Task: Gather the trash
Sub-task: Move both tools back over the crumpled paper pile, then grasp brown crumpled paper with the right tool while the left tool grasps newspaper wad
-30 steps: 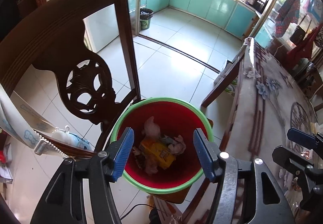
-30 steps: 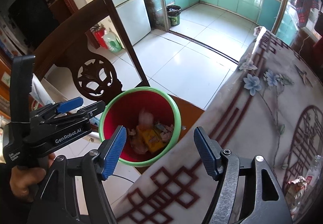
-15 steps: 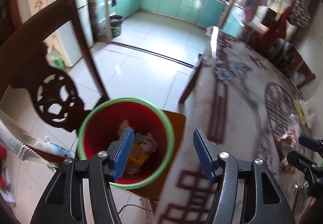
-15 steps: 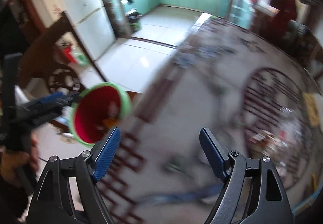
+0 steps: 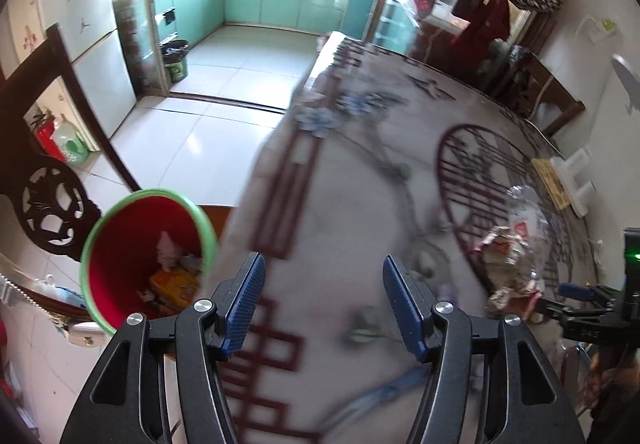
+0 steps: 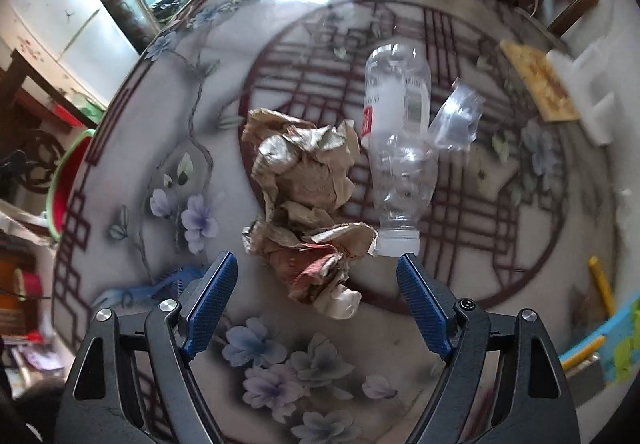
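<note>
A crumpled brown paper wad (image 6: 308, 195) lies on the flower-patterned table (image 6: 192, 115), with a clear plastic bottle (image 6: 400, 147) on its side just to the right, white cap toward me. A clear plastic scrap (image 6: 456, 119) lies beside the bottle. My right gripper (image 6: 316, 300) hangs open above the wad's near end, pads clear of it. My left gripper (image 5: 322, 300) is open and holds nothing, over the table's left edge. The red bin with a green rim (image 5: 148, 260) stands lower left of it, with wrappers inside. The same trash pile (image 5: 508, 256) shows far right in the left wrist view.
A carved dark wooden chair (image 5: 52, 203) stands behind the bin. On the table's right side lie a yellow board (image 6: 536, 83), a white block (image 6: 588, 91) and a yellow pencil (image 6: 600, 284). Beyond the table's far edge is the tiled kitchen floor (image 5: 224, 91).
Both grippers swung right, away from above the red bin and out over the table. The right one's jaws widened, and it now hangs over the paper wad and bottle.
</note>
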{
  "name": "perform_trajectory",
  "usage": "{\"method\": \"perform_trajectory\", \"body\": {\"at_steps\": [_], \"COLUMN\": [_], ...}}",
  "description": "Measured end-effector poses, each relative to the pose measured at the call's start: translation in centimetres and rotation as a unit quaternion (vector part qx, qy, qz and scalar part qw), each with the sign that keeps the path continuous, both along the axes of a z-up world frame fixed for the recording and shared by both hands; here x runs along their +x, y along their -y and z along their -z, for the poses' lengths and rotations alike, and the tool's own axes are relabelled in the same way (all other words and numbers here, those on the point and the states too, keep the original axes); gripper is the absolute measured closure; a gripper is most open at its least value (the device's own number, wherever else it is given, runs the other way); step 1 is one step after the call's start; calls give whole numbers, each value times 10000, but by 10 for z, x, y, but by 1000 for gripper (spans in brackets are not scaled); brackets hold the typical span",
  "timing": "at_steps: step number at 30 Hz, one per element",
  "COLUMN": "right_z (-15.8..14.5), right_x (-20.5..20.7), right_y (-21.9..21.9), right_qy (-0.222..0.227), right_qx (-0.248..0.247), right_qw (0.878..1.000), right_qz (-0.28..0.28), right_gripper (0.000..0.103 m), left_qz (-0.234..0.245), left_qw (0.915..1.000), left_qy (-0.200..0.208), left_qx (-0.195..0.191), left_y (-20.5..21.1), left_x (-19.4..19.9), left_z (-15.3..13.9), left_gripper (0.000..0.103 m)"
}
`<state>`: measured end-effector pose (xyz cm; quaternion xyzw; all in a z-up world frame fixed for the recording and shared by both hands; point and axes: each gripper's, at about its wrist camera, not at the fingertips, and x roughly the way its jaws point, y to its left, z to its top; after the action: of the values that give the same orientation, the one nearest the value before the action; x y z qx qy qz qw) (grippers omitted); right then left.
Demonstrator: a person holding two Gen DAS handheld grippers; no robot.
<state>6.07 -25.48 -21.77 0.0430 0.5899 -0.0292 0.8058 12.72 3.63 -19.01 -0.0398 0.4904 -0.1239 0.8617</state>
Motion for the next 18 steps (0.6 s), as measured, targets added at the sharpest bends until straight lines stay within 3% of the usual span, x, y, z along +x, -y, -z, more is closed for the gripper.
{"method": "perform_trajectory", "body": {"at_steps": [5, 7, 8, 9, 11, 18], "right_z": [24, 31, 37, 40, 51, 21], "right_x": [4, 4, 3, 1, -3, -34], "right_y": [12, 13, 13, 13, 14, 40], "right_qy": [-98, -155, -212, -268, -434, 81], "right_qx": [500, 689, 757, 797, 905, 1093], "right_qw": [9986, 9973, 9965, 9960, 9944, 9938], "right_qz": [-152, -223, -273, -303, -342, -194], "right_gripper": [22, 26, 36, 53, 70, 74], "left_qz": [281, 375, 413, 475, 615, 1047], "left_qw": [9995, 9991, 9989, 9986, 9979, 9931], "left_qy": [-129, -181, -196, -215, -223, -534], "left_qx": [67, 63, 47, 31, 20, -37], "left_y": [61, 82, 91, 105, 130, 196], "left_x": [-8, -9, -9, -8, -6, 8], "left_z": [5, 6, 6, 7, 10, 29], "left_gripper": [43, 43, 43, 43, 43, 43]}}
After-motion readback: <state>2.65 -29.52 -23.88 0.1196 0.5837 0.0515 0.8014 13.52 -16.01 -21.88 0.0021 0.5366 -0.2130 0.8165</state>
